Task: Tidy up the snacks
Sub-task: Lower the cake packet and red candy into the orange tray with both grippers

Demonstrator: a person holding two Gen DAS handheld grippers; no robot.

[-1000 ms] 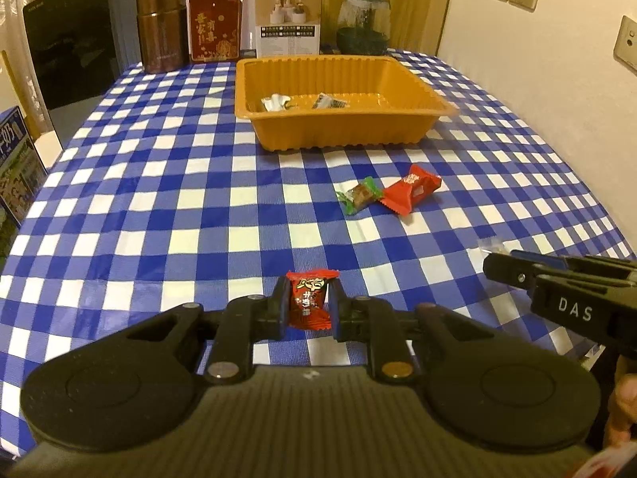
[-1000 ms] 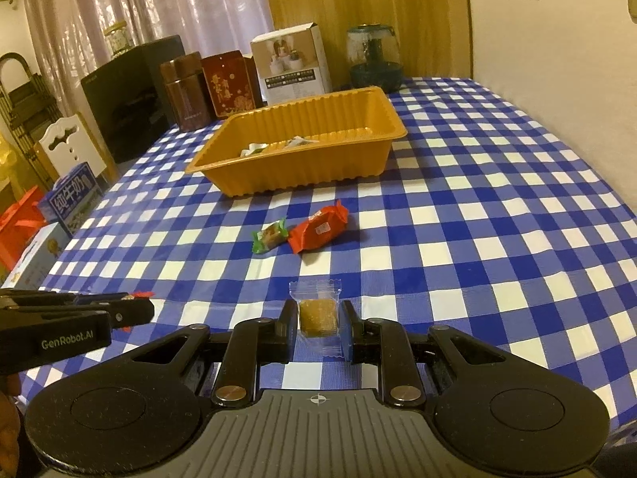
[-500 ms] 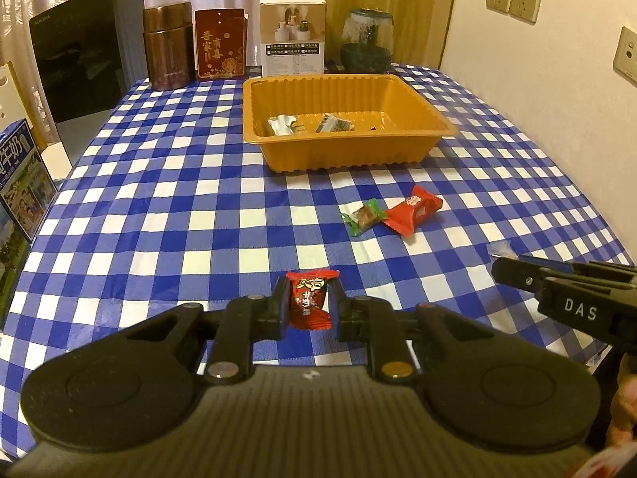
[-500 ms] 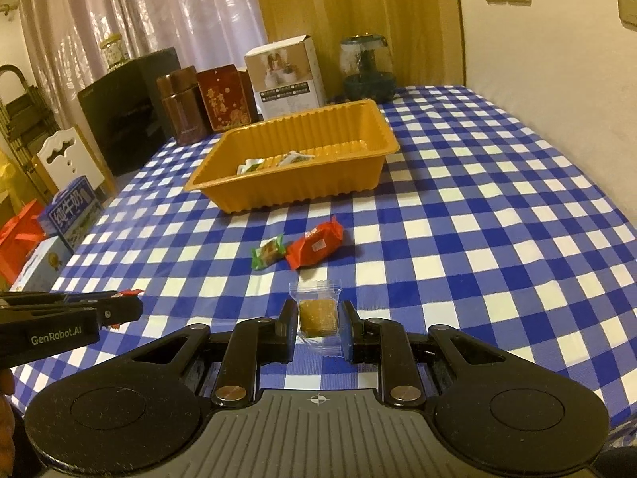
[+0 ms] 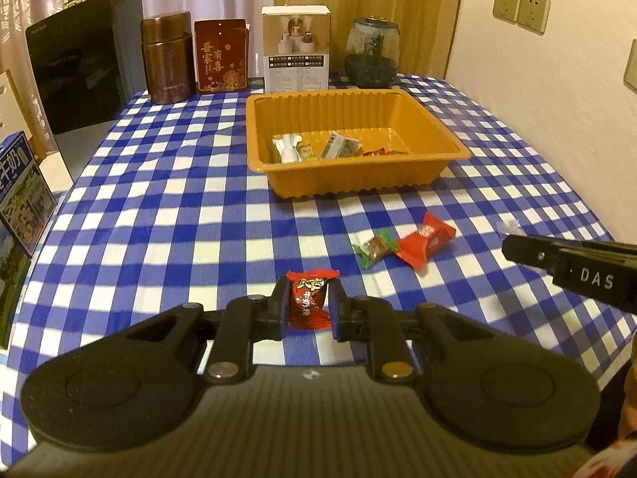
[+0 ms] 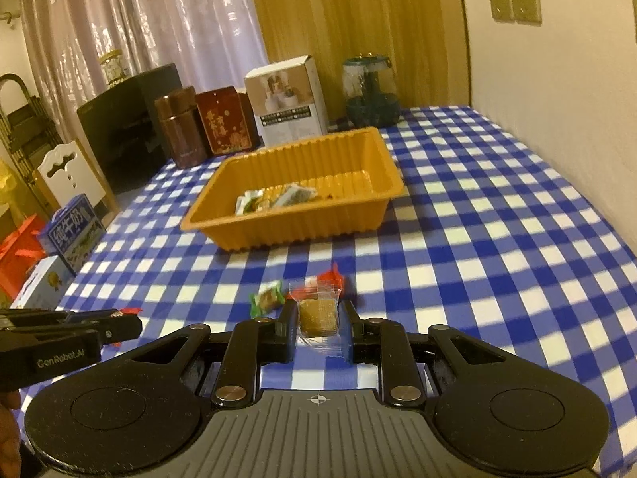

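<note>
Left wrist: left gripper (image 5: 308, 308) clenched on red candy (image 5: 309, 302); right gripper (image 6: 318, 324) clamps clear cookie pack (image 6: 317, 316); both lifted for carry; tray (image 5: 446, 137) at 12 o'clock, two snacks (image 5: 402, 245) loose before it.

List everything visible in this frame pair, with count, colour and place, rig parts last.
Ribbed plastic tray: 1, orange, mid-table; several wrapped snacks inside.
Red wrapped snack: 1, on cloth before tray.
Green-ended wrapped candy: 1, beside it.
Red candy packet: 1, in left jaws.
Clear-wrapped brown cake: 1, in right jaws.
Checked tablecloth: 1, blue-white.
Brown metal canister, dark red tin, white carton, glass jar: 1 each, far edge.
Left gripper: black, shut.
Right gripper: black, shut.
</note>
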